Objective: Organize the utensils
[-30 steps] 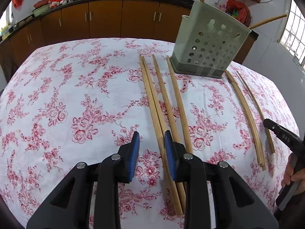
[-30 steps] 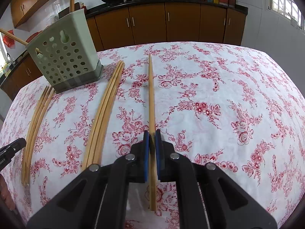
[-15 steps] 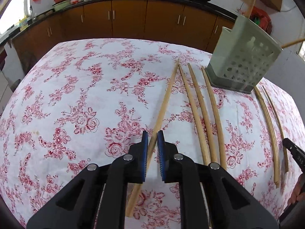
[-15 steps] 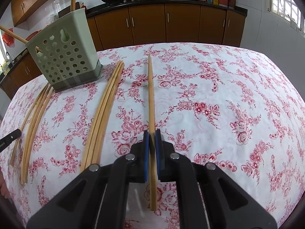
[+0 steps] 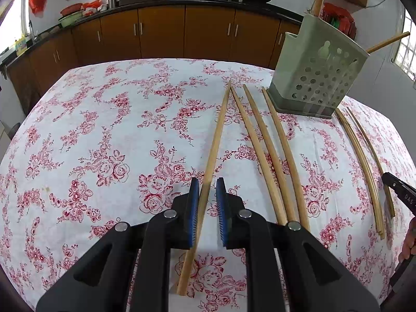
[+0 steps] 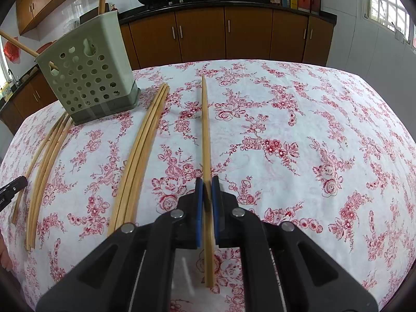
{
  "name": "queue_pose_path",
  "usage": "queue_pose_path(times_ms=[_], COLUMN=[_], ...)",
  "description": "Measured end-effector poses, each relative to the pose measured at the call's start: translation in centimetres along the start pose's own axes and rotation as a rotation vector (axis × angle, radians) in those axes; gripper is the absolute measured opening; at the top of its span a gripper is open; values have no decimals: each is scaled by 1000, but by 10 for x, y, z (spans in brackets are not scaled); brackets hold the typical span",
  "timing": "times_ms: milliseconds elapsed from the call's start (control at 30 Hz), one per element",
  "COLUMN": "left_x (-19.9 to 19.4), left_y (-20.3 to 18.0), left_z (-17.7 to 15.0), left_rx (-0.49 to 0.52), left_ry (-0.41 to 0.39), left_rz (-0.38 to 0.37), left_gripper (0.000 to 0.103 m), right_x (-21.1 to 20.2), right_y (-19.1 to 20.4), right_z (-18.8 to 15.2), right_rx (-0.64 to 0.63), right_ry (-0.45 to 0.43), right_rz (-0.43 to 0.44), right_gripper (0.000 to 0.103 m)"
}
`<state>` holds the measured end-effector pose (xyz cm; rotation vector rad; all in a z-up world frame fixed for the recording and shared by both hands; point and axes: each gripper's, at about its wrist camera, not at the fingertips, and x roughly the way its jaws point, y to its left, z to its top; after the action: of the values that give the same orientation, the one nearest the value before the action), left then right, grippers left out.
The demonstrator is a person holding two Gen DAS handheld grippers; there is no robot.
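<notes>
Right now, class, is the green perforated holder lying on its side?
No: the green perforated holder stands upright on the floral tablecloth.

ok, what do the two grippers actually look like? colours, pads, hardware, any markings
Both match. The left gripper and right gripper have matte black plastic bodies with triangular cut-outs, round silver pivot bolts, and two flat fingers lined with blue ribbed pads. No cables show. The right gripper's edge, seen from the left camera, carries white lettering, partly readable as "DAS". A bare hand grips it; no sleeve shows.
</notes>
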<state>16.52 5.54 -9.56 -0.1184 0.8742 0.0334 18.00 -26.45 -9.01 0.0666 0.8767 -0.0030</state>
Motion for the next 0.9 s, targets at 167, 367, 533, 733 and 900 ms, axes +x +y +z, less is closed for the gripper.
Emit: queue_pose_path(times_ms=[167,367,533,733,900], left_x=[-1,-2,-1,0,-1], left_y=[3,-1,-11,-16,-12], left_z=[-1,-2,-3,-3,-3], left_rx=[-11,11,57,73,93], left_ry=[-1,-1,4,6,9], left_rz=[-12,-12,-6,8,25], left_gripper=[15,22,34,36,36], right_x=[0,1,0,0,1], right_y=[1,2,0,1,0], right_z=[0,1,1,1,2], right_rx=[-4,-13,-6,-5,1], right_ry=[1,2,2,2,2], right_rz=[-4,-11,-2,-2,4], right_gripper=[8,9,9,9,9])
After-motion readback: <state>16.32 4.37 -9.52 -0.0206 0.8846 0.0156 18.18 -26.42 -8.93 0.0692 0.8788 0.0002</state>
